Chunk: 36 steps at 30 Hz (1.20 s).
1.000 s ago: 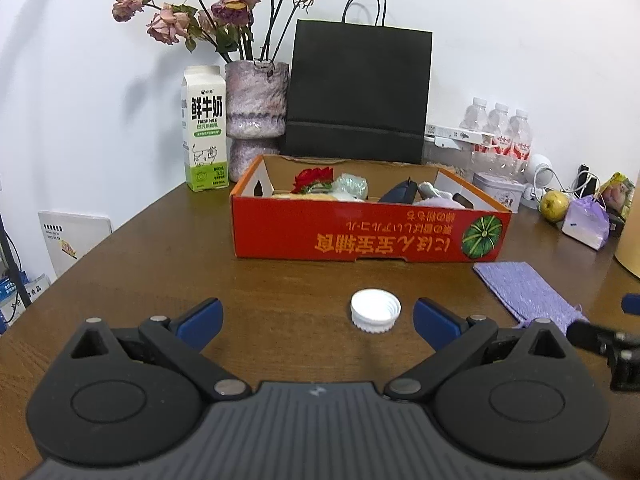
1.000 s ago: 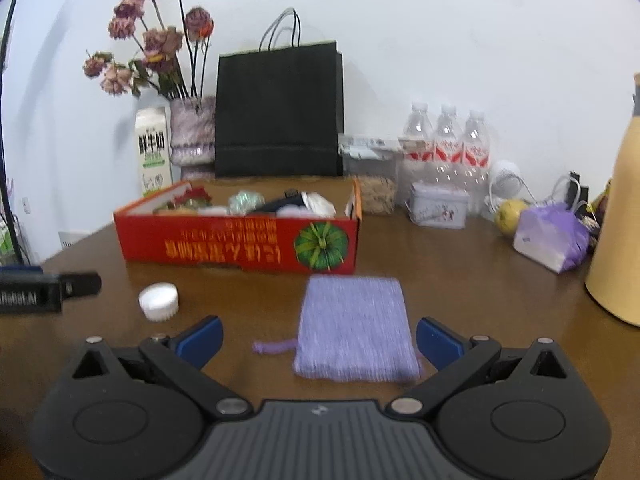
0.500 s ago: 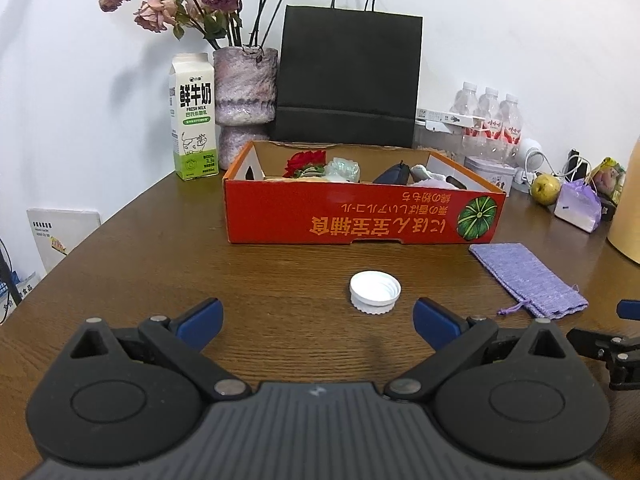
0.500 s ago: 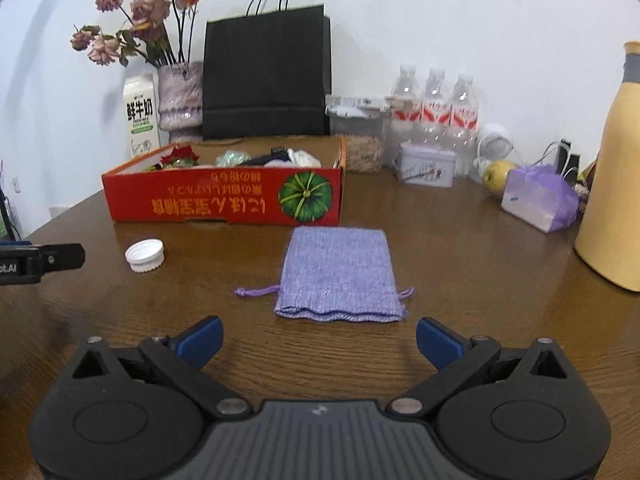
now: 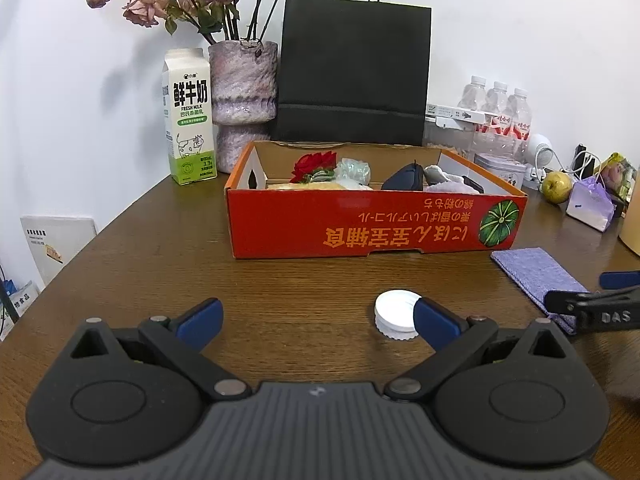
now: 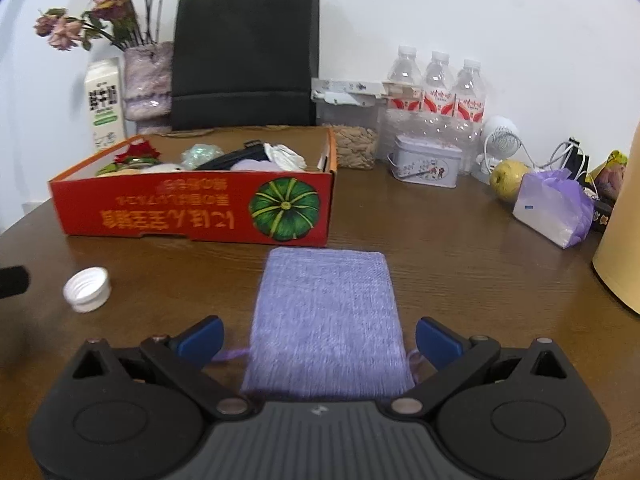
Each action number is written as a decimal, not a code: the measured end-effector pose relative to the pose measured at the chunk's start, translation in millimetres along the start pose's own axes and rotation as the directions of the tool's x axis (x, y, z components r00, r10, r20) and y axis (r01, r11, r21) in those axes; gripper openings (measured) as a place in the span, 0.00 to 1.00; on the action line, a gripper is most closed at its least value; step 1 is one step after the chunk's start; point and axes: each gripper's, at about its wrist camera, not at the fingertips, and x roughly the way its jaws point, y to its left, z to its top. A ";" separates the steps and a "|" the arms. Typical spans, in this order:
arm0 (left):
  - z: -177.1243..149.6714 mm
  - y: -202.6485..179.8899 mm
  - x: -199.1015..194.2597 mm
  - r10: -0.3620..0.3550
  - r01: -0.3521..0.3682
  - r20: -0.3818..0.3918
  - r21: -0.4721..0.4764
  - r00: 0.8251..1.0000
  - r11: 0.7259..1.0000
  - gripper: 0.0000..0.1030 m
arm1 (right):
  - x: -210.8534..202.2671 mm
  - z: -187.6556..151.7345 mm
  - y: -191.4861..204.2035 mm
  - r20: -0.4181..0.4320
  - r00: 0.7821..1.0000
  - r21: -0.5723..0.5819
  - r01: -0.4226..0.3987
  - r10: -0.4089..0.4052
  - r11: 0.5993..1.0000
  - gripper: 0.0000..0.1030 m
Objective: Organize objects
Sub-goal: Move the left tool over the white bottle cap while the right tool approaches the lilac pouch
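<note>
We see the right gripper [image 6: 318, 338] spread wide, straddling the near end of the purple pouch [image 6: 326, 316] (flat on the table [image 6: 460, 276]). Left gripper [image 5: 316, 316] also spread, white cap [image 5: 396, 315] at its right fingertip [image 5: 434, 320].

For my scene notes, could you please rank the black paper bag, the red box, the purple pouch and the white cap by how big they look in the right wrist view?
1. Red box and black paper bag: alike, unranked.
2. Purple pouch, though nearness enlarges it.
3. White cap, clearly smallest.
</note>
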 end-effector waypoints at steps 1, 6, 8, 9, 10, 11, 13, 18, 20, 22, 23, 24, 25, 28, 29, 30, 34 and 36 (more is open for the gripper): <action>0.5 1.3 -0.7 -0.002 0.002 0.005 -0.001 1.000 1.000 1.00 | 3.6 2.0 -0.8 -0.005 1.000 0.005 -0.001 0.001 1.000 0.99; 2.5 7.0 -2.5 0.001 0.000 0.018 -0.009 1.000 1.000 1.00 | 17.2 9.5 -1.2 -0.015 1.000 0.007 0.003 -0.003 1.000 0.98; 3.1 9.9 -3.0 0.003 -0.003 0.021 -0.016 1.000 1.000 1.00 | 21.0 11.5 -0.6 -0.019 1.000 0.006 -0.001 0.002 1.000 0.98; 3.3 10.9 -3.3 0.006 -0.006 0.023 -0.019 1.000 1.000 1.00 | 23.2 12.8 -0.2 -0.021 1.000 0.003 -0.002 0.003 1.000 0.98; 3.6 11.9 -3.4 0.009 -0.008 0.025 -0.022 1.000 1.000 1.00 | 24.1 13.9 0.4 -0.023 1.000 0.001 -0.005 0.005 1.000 0.98; 3.7 12.9 -3.3 0.010 -0.009 0.025 -0.025 1.000 1.000 1.00 | 25.7 14.6 0.9 -0.024 1.000 -0.001 -0.008 0.008 1.000 0.98; 3.7 13.9 -3.6 0.010 -0.009 0.026 -0.028 1.000 1.000 1.00 | 29.9 17.0 2.4 -0.031 0.999 -0.004 -0.012 0.012 1.000 0.98; 3.9 14.3 -2.7 0.013 -0.013 0.018 -0.023 1.000 1.000 1.00 | 39.2 21.1 3.8 -0.055 0.998 0.004 -0.024 0.024 1.000 0.98; 4.1 15.4 -3.2 0.013 -0.012 0.017 -0.028 1.000 1.000 1.00 | 43.3 22.4 2.7 -0.069 0.997 0.015 -0.026 0.027 1.000 0.99; 3.9 15.8 -3.7 0.012 -0.012 0.017 -0.030 1.000 0.999 1.00 | 45.7 21.8 1.5 -0.082 0.996 0.023 -0.028 0.030 0.999 0.99; 3.8 15.8 -4.0 0.012 -0.011 0.018 -0.030 1.000 0.999 1.00 | 46.0 21.7 1.3 -0.083 0.996 0.023 -0.031 0.033 0.999 1.00; 4.1 15.4 -3.7 0.012 -0.011 0.017 -0.030 1.000 0.999 1.00 | 46.4 21.7 2.1 -0.086 0.996 0.020 -0.030 0.031 0.999 1.00; 4.0 15.1 -3.5 0.013 -0.013 0.017 -0.029 1.000 0.999 1.00 | 47.0 21.7 3.4 -0.089 0.996 0.014 -0.029 0.030 0.999 1.00; 3.7 15.5 -3.5 0.016 -0.016 0.015 -0.030 1.000 0.999 1.00 | 47.9 22.4 3.7 -0.092 0.995 0.011 -0.037 0.038 0.999 1.00; 3.6 15.8 -3.4 0.017 -0.016 0.015 -0.032 1.000 0.999 1.00 | 48.0 22.5 3.7 -0.092 0.995 0.009 -0.038 0.038 0.999 1.00; 3.7 16.4 -3.3 0.016 -0.016 0.014 -0.034 1.000 0.999 1.00 | 47.9 22.6 3.4 -0.092 0.995 0.009 -0.040 0.040 0.999 1.00; 3.8 18.2 -3.8 0.017 -0.016 0.014 -0.044 1.000 0.999 1.00 | 44.9 23.1 1.8 -0.070 0.997 0.014 -0.032 0.033 0.999 0.83; 3.7 19.1 -3.6 0.018 -0.018 0.015 -0.049 1.000 0.999 1.00 | 41.9 22.9 2.2 -0.054 0.998 0.012 -0.039 0.039 0.999 0.68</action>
